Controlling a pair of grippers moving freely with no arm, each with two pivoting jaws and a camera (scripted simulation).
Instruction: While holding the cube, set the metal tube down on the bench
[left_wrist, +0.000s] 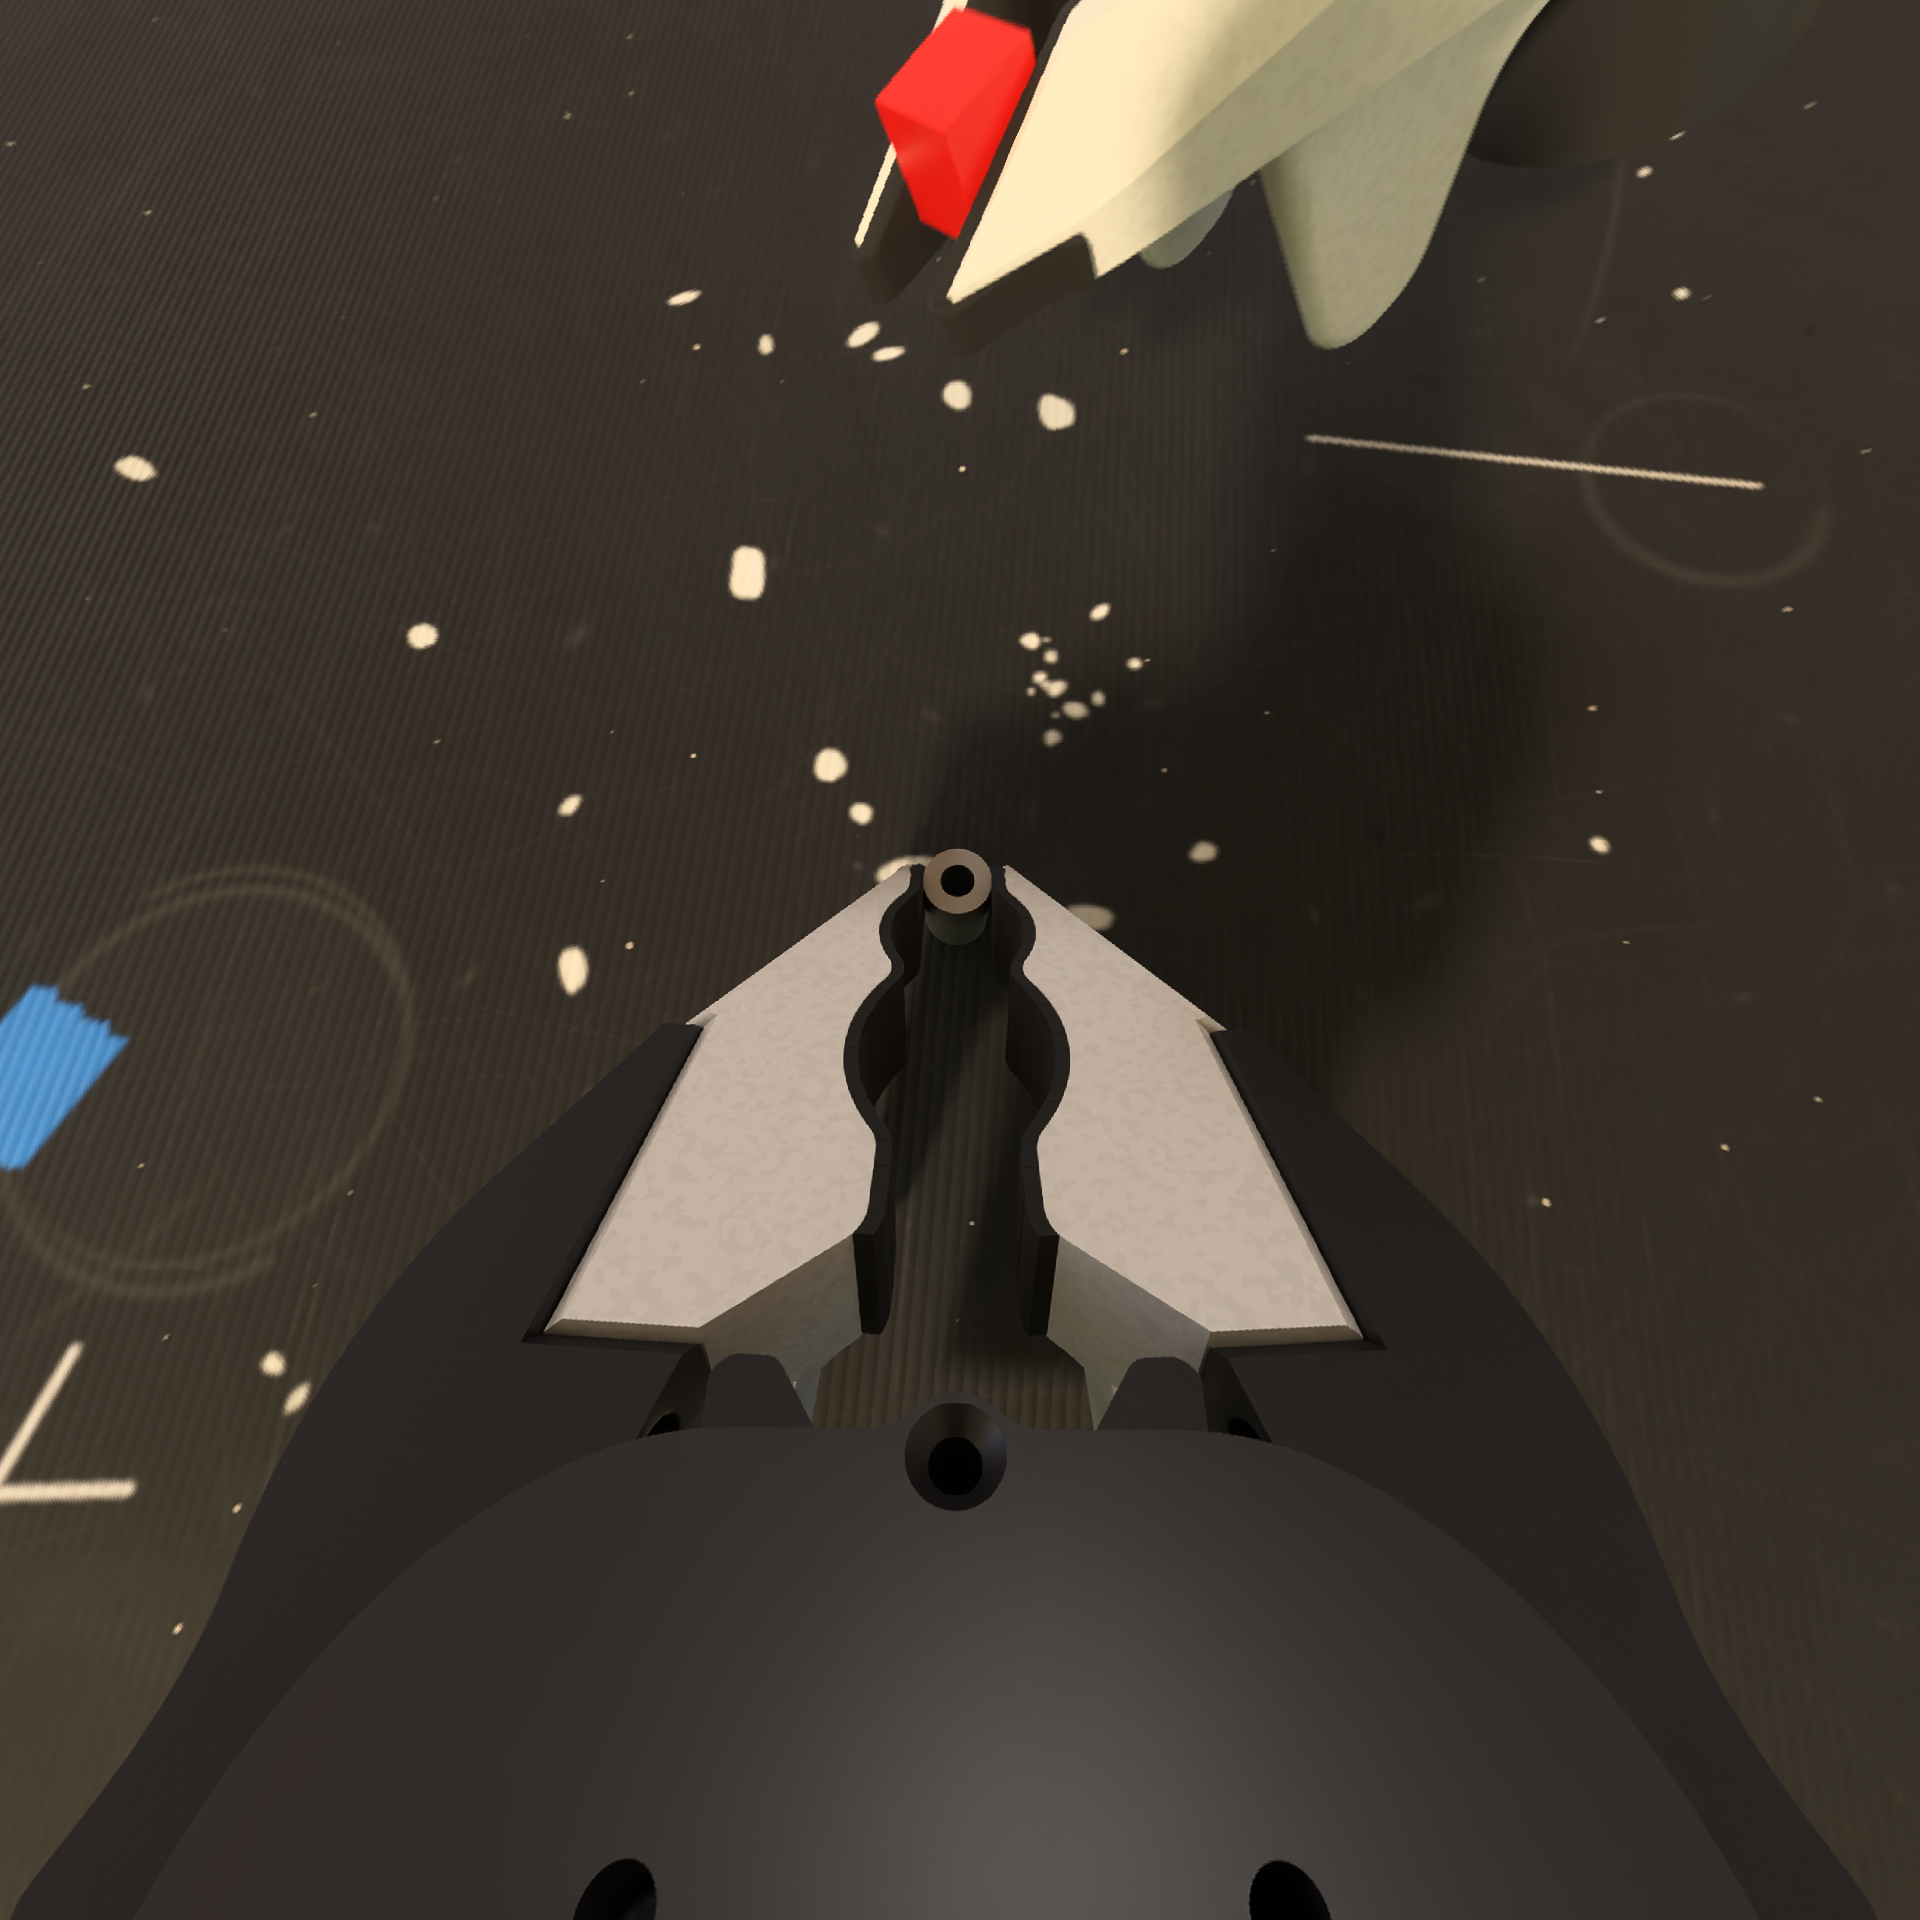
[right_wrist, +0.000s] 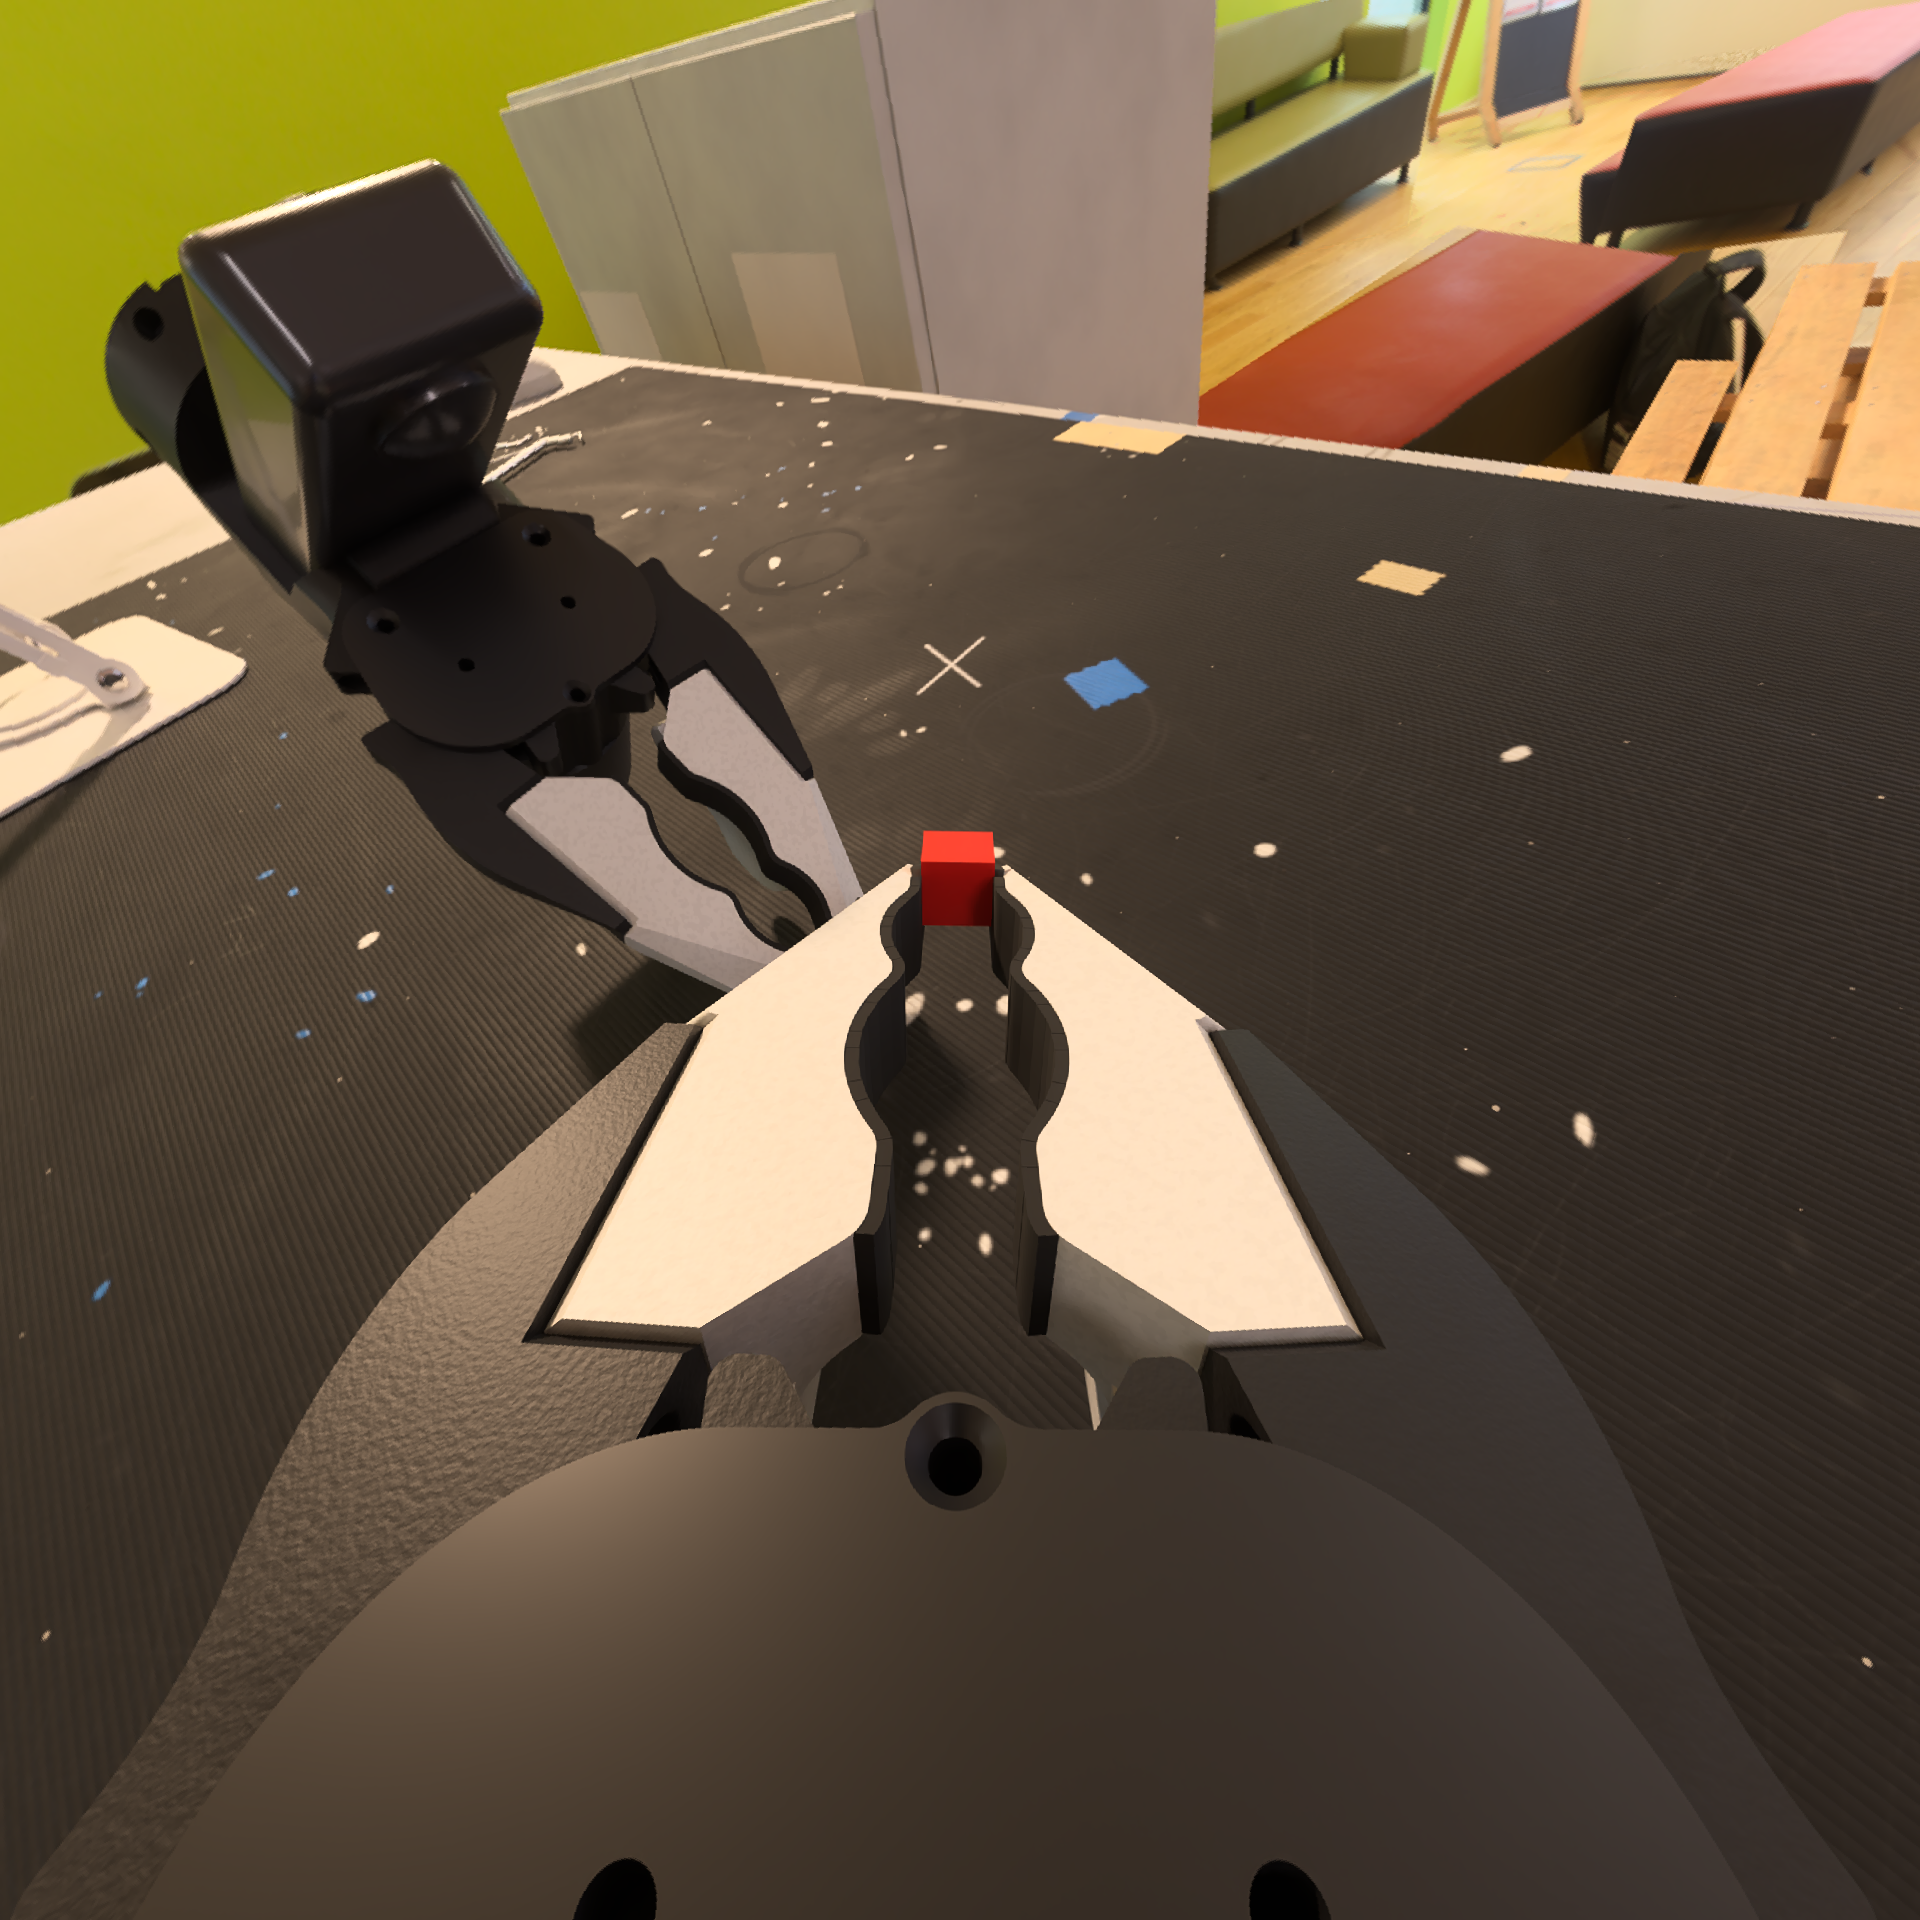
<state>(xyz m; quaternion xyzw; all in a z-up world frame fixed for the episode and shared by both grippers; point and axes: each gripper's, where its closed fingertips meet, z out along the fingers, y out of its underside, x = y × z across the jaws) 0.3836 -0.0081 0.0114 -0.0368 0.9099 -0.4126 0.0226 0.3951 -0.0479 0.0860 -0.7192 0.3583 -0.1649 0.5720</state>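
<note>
Pointing down at the bench (left_wrist: 416, 312), the left gripper (left_wrist: 957, 883) clamps the tube (left_wrist: 957, 899) upright end-on, while the right gripper (right_wrist: 957, 883) pinches the cube (right_wrist: 957, 878).

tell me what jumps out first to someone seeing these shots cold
The bright red cube stands out most, pinched at the tips of the right gripper above the dark, paint-flecked bench. Next is the small metal tube, seen end-on and clamped at the tips of the left gripper, which points down at the bench. A blue tape patch also catches the eye farther back on the bench.
</note>
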